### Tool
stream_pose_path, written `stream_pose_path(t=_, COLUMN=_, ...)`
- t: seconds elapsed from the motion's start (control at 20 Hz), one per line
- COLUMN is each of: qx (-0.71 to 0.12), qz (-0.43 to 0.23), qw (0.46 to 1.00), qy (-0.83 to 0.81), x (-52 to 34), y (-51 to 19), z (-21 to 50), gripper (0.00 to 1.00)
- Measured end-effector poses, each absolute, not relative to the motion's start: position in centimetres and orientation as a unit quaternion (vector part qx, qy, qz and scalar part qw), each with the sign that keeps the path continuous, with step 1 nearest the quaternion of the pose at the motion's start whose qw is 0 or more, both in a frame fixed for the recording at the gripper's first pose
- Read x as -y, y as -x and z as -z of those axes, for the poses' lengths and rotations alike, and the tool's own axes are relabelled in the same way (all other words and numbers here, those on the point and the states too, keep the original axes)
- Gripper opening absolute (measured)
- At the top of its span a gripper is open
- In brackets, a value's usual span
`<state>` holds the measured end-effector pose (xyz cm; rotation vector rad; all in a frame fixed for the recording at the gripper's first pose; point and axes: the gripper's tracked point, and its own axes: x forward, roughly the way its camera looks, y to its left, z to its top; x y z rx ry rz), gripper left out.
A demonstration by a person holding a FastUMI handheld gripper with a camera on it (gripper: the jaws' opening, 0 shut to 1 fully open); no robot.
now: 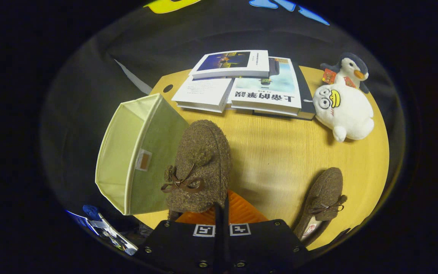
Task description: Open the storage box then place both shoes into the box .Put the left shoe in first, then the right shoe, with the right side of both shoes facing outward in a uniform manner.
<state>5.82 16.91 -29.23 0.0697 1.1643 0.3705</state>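
Jaws [222,205] closed on one shoe [200,167] | second shoe [323,199] on table [280,152] | one box [139,152]

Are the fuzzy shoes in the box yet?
Not yet. The green box is already open. The gripper is shut on the first brown shoe, holding it beside the box. The second shoe lies on the table. Both shoes must go in.
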Motion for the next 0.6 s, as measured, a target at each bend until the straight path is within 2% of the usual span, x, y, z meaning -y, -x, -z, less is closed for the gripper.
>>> stream_pose_path(t=0.3, qx=-0.523, qz=-0.211, qw=0.824, qy=-0.047, x=-20.1, y=-6.5, z=23.0, gripper=0.00)
stream_pose_path(t=0.6, qx=-0.525, qz=-0.240, qw=0.815, qy=-0.060, x=-24.2, y=-7.4, z=20.4, gripper=0.00)
